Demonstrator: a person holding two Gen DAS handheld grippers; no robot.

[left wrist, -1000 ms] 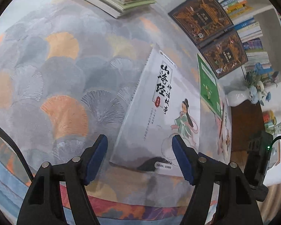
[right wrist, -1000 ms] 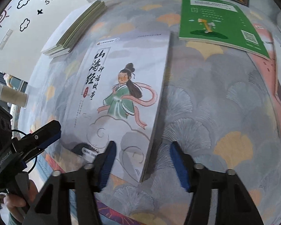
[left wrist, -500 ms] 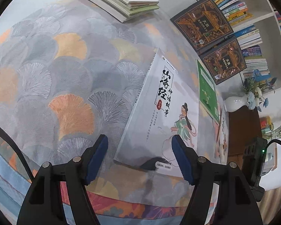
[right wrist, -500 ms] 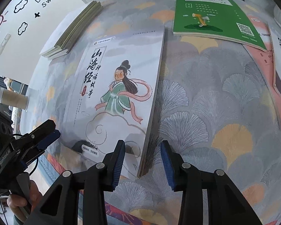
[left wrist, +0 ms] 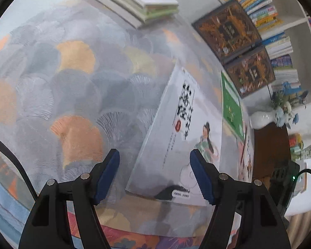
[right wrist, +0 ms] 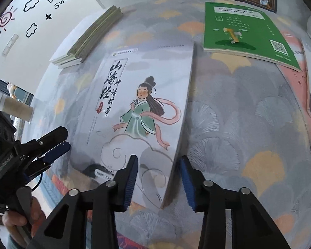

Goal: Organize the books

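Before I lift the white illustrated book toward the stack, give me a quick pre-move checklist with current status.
1. White illustrated book edge sits between the right gripper pads: ok.
2. Pads pressing the book firmly: cannot tell; a gap seems to remain.
3. Book's gripped edge raised off the patterned tablecloth: ok.
4. Left gripper open, ready to support: ok.
5. Pale stacked books top free: ok.
6. Green paperback clear of the lift: ok.

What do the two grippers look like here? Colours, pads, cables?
Both are alike: the left gripper and right gripper have black angular plastic fingers with silver screws and ribbed dark blue pads. A black cable runs past the left one. Its black body carries faint lettering, too blurred to read.
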